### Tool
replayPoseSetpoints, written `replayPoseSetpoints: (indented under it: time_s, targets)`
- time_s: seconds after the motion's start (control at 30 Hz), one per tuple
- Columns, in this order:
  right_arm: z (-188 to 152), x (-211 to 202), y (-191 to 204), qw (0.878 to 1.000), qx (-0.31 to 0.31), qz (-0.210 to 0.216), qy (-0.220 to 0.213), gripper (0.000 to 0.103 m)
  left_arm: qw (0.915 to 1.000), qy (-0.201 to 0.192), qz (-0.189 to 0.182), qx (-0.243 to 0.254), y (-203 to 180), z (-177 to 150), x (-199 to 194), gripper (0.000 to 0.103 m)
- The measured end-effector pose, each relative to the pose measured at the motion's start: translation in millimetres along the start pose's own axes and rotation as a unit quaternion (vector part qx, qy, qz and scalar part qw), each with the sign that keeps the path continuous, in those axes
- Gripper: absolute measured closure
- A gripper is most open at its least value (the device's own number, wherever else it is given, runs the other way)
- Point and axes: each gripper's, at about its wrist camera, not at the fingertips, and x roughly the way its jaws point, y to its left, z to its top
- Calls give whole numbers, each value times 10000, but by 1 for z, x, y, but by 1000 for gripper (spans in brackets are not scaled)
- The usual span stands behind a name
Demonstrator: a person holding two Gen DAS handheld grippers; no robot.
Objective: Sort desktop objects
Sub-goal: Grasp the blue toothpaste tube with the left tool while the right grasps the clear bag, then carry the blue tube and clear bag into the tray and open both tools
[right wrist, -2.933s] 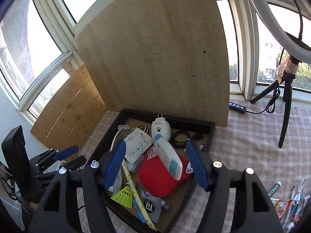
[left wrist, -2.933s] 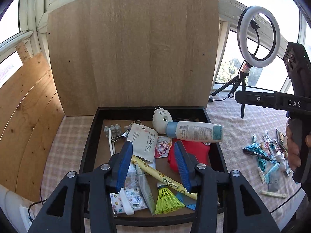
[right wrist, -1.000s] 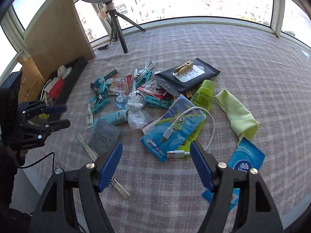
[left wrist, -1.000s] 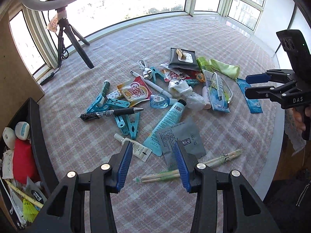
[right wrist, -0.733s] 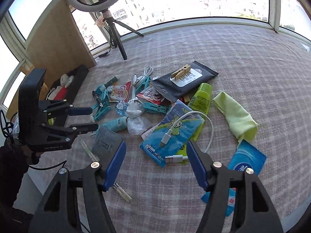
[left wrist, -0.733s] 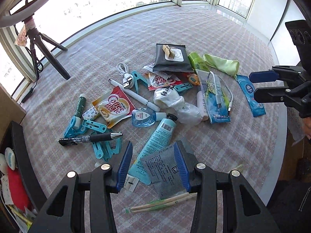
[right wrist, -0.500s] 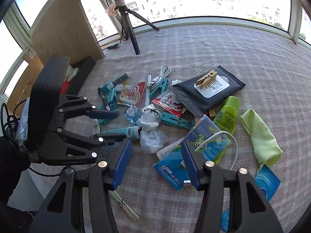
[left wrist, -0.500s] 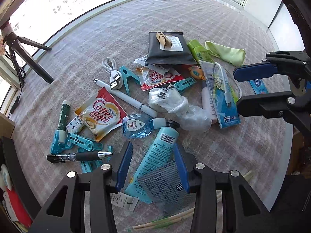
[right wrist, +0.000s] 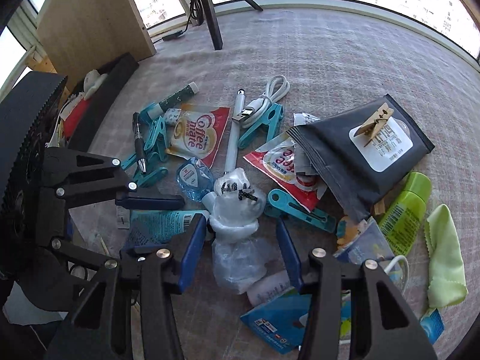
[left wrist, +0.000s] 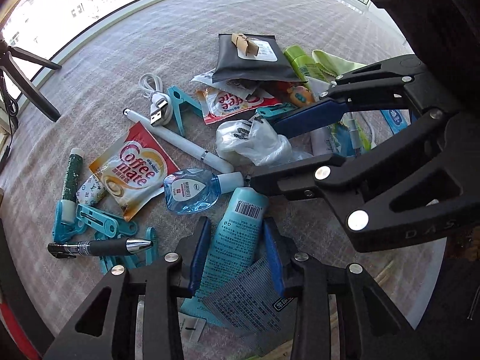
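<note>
- Checked cloth covers the table [right wrist: 345, 60], with bright windows beyond its far edge and a tripod leg [right wrist: 210, 15] standing near the far left corner beside a wooden board [right wrist: 90, 15].
- Black tray [right wrist: 117, 69] at the table's left edge holds a white object and something red.
- Loose things lie heaped mid-table: a Coffee mate sachet [left wrist: 135, 171], a white stylus [left wrist: 180, 144], a coiled USB cable [left wrist: 156, 96], a black pen [left wrist: 99, 247], teal clips [right wrist: 156, 141], a blue eye-drop bottle [left wrist: 192, 192], a black wipes pack [right wrist: 369, 150] with a wooden peg [right wrist: 376, 120] on it, a green bottle [right wrist: 405, 210] and a green cloth [right wrist: 444, 255].
- Left gripper [left wrist: 237, 258] sits low over the teal tube [left wrist: 237, 240]; its blue pads flank the tube closely, open, whether touching I cannot tell.
- Right gripper [right wrist: 243, 249] is spread wide on either side of the knotted clear plastic bag [right wrist: 237, 210], gripping nothing.
- Tube lies at the heap's near-left side, its cap pointing toward the bag.
</note>
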Motion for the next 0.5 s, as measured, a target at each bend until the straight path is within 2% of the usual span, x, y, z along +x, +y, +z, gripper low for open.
replayPoseSetpoints:
  time_s: [0.07, 0.1, 0.3, 0.5]
  targets:
    - [1, 1, -2, 9998, 87, 200, -30, 68, 9999, -81, -32, -56, 2, -4, -2, 73]
    - [1, 1, -3, 9995, 151, 266, -33, 68, 9999, -116, -44, -109, 3, -6, -2, 73]
    - [-5, -18, -5, 9973, 466, 459, -328, 70, 9983, -257, -158, -506, 8, -17, -13, 76]
    - [-9, -65, -12, 9902, 841, 612, -935, 70, 9932, -794, -144, -835, 12, -30, -56, 76]
